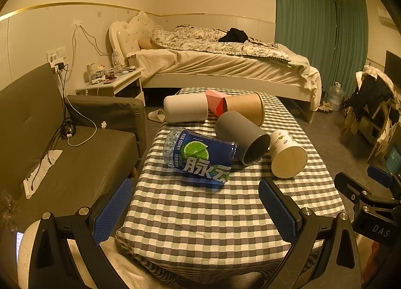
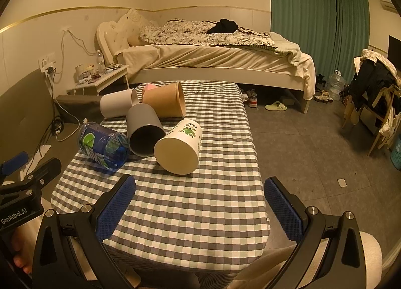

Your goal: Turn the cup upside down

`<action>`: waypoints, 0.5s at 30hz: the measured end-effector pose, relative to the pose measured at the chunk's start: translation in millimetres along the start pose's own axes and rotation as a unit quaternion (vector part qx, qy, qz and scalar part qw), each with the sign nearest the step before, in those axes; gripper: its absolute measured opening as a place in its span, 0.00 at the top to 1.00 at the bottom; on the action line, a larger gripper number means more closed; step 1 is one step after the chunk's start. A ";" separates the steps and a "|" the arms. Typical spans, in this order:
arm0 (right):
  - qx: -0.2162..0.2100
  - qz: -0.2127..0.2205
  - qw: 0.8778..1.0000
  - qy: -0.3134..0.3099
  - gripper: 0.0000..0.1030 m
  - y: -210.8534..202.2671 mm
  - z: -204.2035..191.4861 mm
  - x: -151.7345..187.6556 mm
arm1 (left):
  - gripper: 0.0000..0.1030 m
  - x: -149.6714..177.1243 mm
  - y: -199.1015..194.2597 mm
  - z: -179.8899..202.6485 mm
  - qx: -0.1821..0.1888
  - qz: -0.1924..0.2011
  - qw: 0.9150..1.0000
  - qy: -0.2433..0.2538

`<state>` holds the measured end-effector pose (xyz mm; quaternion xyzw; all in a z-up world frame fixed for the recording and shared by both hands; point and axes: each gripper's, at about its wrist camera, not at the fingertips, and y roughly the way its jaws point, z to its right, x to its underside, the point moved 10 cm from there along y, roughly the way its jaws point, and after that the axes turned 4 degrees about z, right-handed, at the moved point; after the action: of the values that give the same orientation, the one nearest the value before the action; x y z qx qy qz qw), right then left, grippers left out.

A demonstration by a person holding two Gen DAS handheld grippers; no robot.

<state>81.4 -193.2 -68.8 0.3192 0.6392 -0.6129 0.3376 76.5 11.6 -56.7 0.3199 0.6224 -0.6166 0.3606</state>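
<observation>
Checked cloth, cups all lying down, both claws waiting short of them.

Nothing is gripped: the left claw and right claw both hang spread wide over the near end of the tabletop. Using the white printed cup as landmark, it lies on its side, mouth toward the cameras; the grey cup touches its left, the blue bottle lies further left, the brown cup behind. Step looks like the approach; next, reach forward, pinch one cup's wall and turn it mouth-down.
</observation>
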 end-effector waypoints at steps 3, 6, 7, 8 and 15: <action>0.000 -0.001 1.000 0.000 0.00 0.1 0.1 0.2 | 0.00 0.2 0.1 0.1 0.000 0.000 1.000 0.000; 0.000 -0.001 1.000 0.000 0.00 0.1 0.0 0.3 | 0.00 1.3 -0.9 -1.7 0.000 0.000 1.000 0.000; 0.000 -0.001 1.000 0.000 0.00 0.1 0.0 0.3 | 0.00 1.1 -0.3 -0.7 0.000 0.000 1.000 0.000; 0.000 0.000 1.000 0.000 0.00 0.0 -0.1 0.1 | 0.00 1.4 -0.8 -1.9 0.000 0.000 1.000 0.000; 0.000 0.000 1.000 0.000 0.00 0.2 -0.1 0.3 | 0.00 1.3 -0.7 -1.5 -0.001 -0.001 1.000 0.001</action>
<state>81.4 -193.2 -69.2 0.3190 0.6391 -0.6133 0.3372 75.1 13.0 -57.4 0.3196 0.6234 -0.6163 0.3597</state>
